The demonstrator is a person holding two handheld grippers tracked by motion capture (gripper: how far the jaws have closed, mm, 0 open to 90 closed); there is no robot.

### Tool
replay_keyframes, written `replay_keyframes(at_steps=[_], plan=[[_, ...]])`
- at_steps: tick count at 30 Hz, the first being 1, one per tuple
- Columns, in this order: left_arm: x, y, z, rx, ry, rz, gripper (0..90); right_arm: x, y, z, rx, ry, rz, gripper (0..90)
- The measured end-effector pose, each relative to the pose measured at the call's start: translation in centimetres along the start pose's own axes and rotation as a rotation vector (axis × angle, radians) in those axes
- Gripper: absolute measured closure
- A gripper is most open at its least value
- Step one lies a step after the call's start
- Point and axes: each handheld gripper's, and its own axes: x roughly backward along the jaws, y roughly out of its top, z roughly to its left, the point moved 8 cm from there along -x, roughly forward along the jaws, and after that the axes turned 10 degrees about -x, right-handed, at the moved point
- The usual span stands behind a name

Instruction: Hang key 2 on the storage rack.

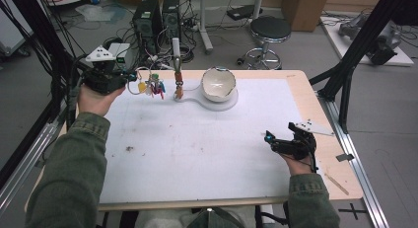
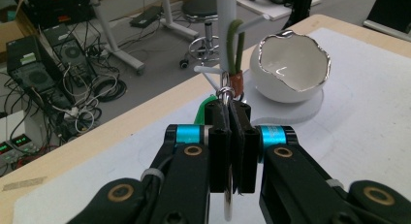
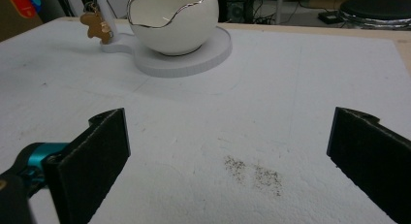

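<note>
White egg-shaped bowl (image 1: 219,83) with a jagged silver rim, upper centre of the high view, seated on a round white base (image 1: 230,102); interior white and bare as far as visible. Joined to that base on its left, a slim white post (image 1: 176,55) with a small brown tag (image 1: 178,92) hanging low beside it. Same bowl at upper right of the left gripper view (image 2: 291,69), tilted mouth towards the camera, and at top centre of the right gripper view (image 3: 172,20), sitting on the base with the brown tag at its left.

Left gripper (image 1: 129,77) at upper left of the high view, held up near the far left corner of the white table (image 1: 197,154), pointing right towards the post. Jaws pressed together on a metal key ring (image 2: 228,204), seen edge-on between the pads in the left gripper view, lower centre. From the ring, a bunch of coloured keys and tags (image 1: 154,86) dangling just left of the post, above the table surface, near but apart from the bowl. Left forearm in an olive sleeve (image 1: 74,173) stretched up the left edge of the frame.

Right gripper (image 1: 270,140) at lower right of the high view, low over the table near its right edge, pointing left. Jaws spread wide apart, nothing between them but bare white surface with a dark speckled smudge (image 3: 252,173).
</note>
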Motion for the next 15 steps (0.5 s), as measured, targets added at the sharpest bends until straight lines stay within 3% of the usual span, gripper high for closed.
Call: replay_keyframes(at_steps=[7, 15], plan=[[-0.7, 0.7, 1.4, 0.005, 0.028, 0.021, 86.8, 0.0, 0.0, -0.1, 0.003, 0.002, -0.003, 0.6], [-1.7, 0.8, 2.6, 0.013, 0.033, 0.047, 86.8, 0.0, 0.1, -0.1, -0.004, 0.003, -0.006, 0.6]])
